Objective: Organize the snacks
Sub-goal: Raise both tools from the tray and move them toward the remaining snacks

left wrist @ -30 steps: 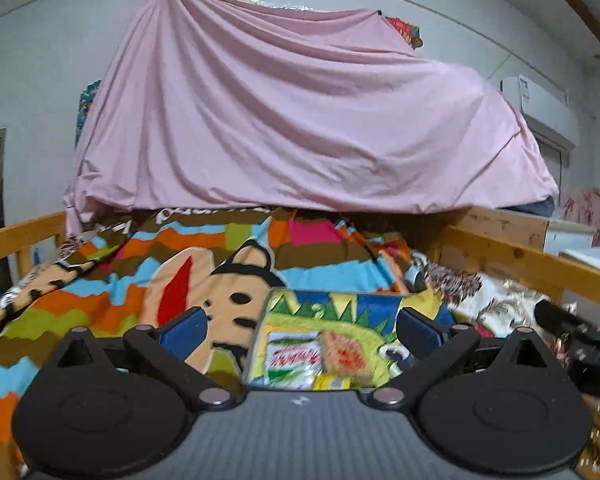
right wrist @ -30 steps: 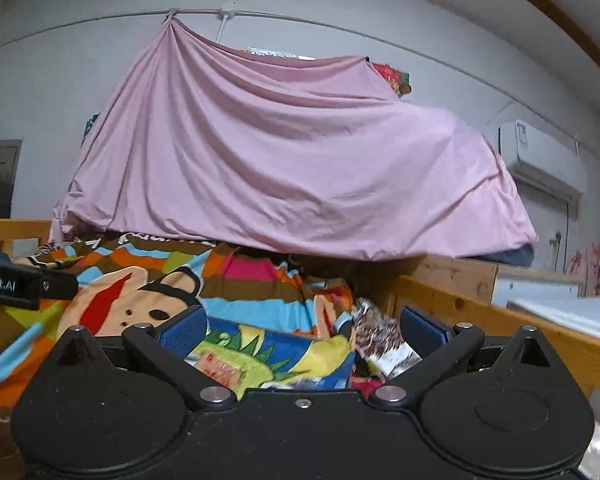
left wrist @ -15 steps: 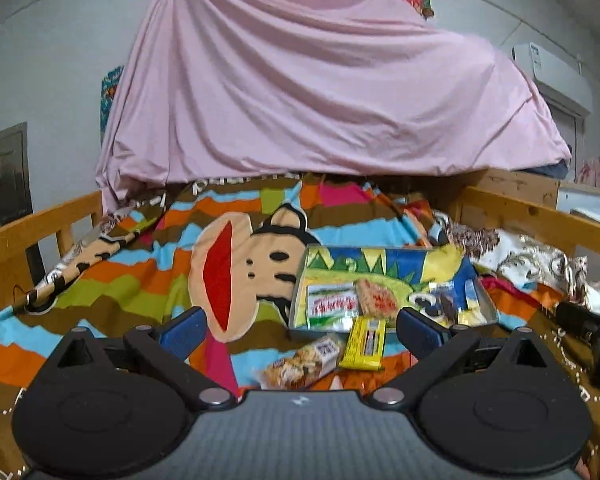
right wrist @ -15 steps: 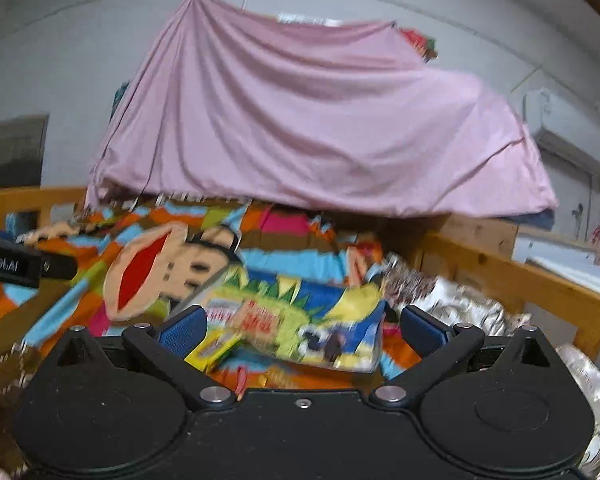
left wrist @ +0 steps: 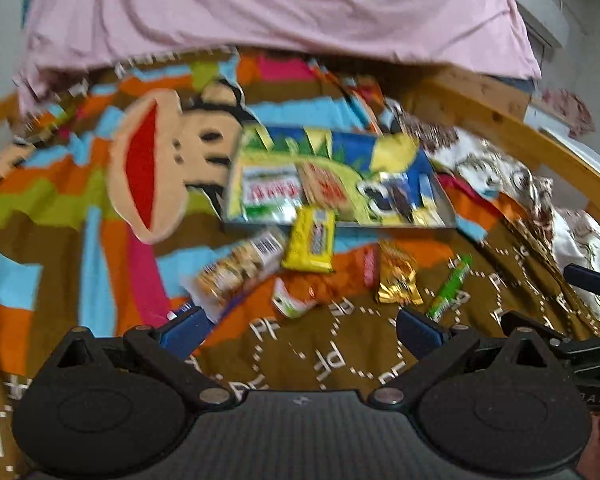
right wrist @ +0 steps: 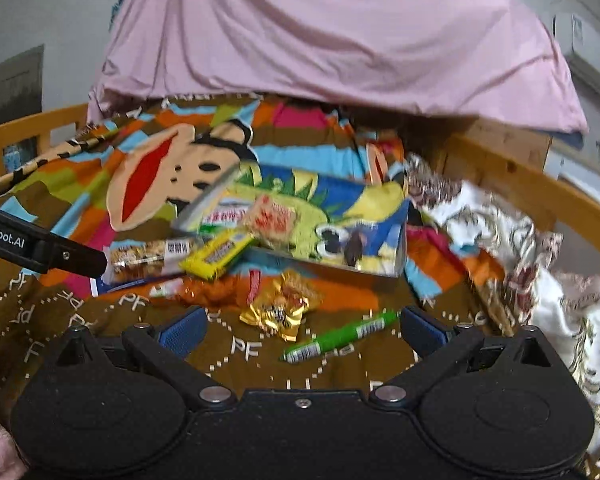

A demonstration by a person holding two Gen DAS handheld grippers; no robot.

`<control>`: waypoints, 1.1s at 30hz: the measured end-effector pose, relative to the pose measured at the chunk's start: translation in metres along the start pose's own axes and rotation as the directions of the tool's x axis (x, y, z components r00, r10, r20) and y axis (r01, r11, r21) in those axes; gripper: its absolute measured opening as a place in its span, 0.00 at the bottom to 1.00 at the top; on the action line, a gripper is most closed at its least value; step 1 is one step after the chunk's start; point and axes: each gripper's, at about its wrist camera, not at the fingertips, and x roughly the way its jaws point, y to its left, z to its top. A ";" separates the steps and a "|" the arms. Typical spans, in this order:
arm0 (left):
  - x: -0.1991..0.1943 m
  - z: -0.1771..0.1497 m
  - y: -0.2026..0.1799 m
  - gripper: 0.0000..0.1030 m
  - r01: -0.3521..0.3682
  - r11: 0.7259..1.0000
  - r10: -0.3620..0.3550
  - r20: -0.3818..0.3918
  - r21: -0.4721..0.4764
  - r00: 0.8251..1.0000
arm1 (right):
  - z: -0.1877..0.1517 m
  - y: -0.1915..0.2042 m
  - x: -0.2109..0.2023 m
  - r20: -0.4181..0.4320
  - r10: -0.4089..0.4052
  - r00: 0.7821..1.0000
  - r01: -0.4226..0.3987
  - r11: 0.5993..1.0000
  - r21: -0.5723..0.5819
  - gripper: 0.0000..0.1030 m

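Observation:
A colourful tray (left wrist: 446, 210) (right wrist: 400, 252) lies on the bed and holds a few snack packs. Loose snacks lie in front of it: a yellow bar (left wrist: 310, 240) (right wrist: 216, 256), a cracker pack (left wrist: 236, 270) (right wrist: 148, 260), an orange pack (left wrist: 324, 280), a gold wrapper (left wrist: 398, 280) (right wrist: 278, 306) and a green stick (left wrist: 450, 286) (right wrist: 340, 338). My left gripper (left wrist: 300, 330) is open and empty, nearer than the snacks. My right gripper (right wrist: 300, 330) is open and empty, with the green stick between its fingers' line.
The snacks lie on a striped monkey-print blanket (left wrist: 100, 200) (right wrist: 140, 168). A pink sheet (left wrist: 280, 4) hangs behind. A wooden bed rail (left wrist: 540, 148) (right wrist: 540, 188) runs along the right, with a floral quilt (right wrist: 560, 280) beside it. The right gripper's arm (left wrist: 588, 280) shows at the left view's edge.
Both grippers have tilted down and drawn back, so the loose snacks in front of the tray have come into view. Both stay open and empty.

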 end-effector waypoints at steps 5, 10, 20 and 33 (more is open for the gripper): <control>0.022 0.001 -0.002 1.00 0.016 0.999 -0.014 -0.061 0.032 0.998 | 0.000 -0.001 0.014 -0.078 0.010 0.997 -0.010 1.000 0.005 0.99; 0.039 0.004 -0.007 1.00 0.025 0.995 -0.017 -0.086 0.092 0.996 | 0.003 -0.005 0.031 -0.137 0.034 0.990 -0.029 0.999 0.036 0.99; 0.085 0.010 -0.015 1.00 0.167 0.959 -0.137 -0.140 0.230 0.981 | 0.027 -0.024 0.083 -0.164 0.181 0.970 -0.181 0.983 0.015 0.99; 0.135 0.009 -0.018 1.00 0.260 0.869 -0.200 -0.183 0.420 0.963 | 0.037 -0.036 0.164 -0.251 0.327 0.911 -0.303 0.944 0.132 0.94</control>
